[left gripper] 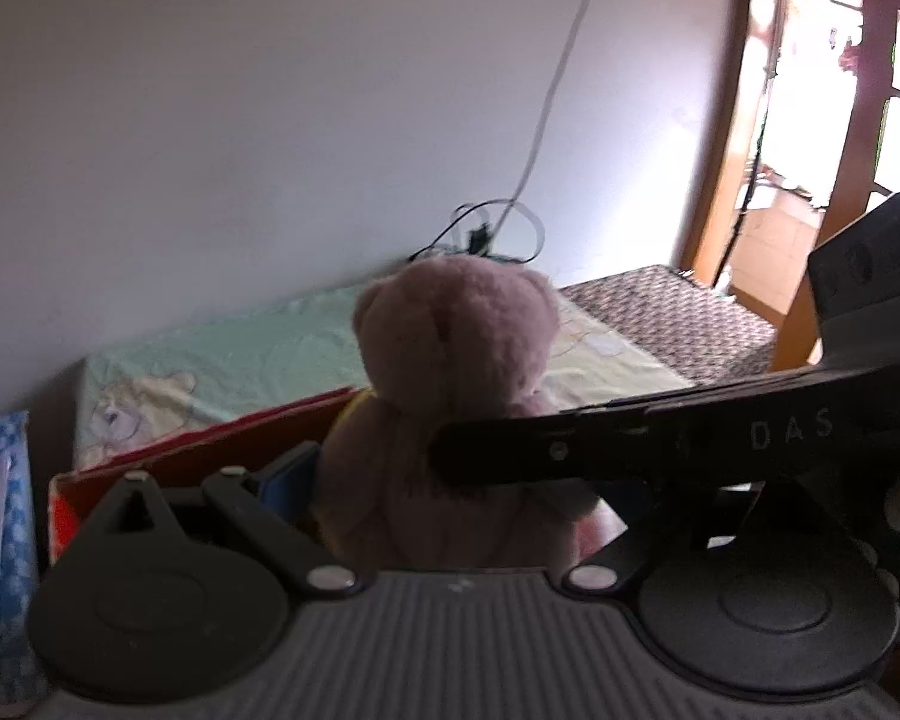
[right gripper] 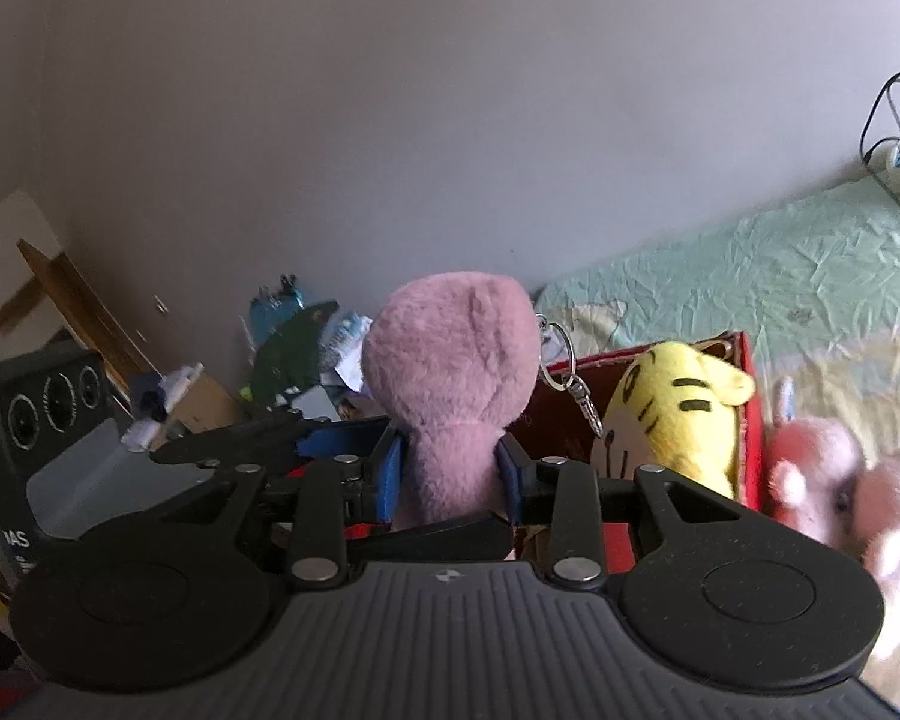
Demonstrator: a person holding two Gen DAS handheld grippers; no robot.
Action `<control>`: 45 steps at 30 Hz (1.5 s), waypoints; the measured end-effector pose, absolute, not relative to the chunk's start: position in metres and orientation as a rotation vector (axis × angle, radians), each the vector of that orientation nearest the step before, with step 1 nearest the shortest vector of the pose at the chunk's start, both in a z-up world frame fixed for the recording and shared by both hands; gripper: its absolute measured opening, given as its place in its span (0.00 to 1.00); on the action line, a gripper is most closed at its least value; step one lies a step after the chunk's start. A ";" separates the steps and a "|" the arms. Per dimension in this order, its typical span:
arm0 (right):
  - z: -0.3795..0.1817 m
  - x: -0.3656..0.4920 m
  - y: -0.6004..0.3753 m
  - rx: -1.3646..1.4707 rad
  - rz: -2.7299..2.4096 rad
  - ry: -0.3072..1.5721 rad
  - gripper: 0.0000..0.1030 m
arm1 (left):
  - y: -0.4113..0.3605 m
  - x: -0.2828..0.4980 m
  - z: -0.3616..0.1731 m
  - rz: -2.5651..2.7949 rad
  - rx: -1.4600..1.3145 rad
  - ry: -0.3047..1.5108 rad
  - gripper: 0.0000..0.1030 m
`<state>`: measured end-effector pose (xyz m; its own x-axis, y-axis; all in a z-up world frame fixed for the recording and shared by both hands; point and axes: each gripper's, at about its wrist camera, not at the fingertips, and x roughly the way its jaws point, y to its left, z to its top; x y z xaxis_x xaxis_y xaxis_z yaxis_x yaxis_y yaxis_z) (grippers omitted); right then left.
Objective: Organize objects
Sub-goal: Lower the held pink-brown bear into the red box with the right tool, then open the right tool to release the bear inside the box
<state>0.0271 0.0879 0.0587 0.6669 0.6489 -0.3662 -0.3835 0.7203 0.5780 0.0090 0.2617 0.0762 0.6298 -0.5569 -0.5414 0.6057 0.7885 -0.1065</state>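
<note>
Pink plush bear [right gripper: 450, 384], fluffy, upright

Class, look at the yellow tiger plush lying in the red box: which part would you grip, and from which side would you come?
Grip the tiger across its rounded striped back, coming from above. It lies slantwise in the red box, whose wall blocks a sideways approach, and its upper side is the only part exposed. The plush looks soft, so closing across the body's narrower width should hold it.
</note>
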 end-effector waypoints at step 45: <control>-0.007 0.055 0.126 0.374 0.343 0.727 0.19 | 0.278 0.081 -0.011 -0.491 0.236 0.872 0.94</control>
<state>0.0548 0.1259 -0.0069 0.6978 0.4266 -0.5754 -0.1722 0.8796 0.4434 0.0813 0.2781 -0.0109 0.5419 -0.3146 -0.7794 0.5030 0.8643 0.0009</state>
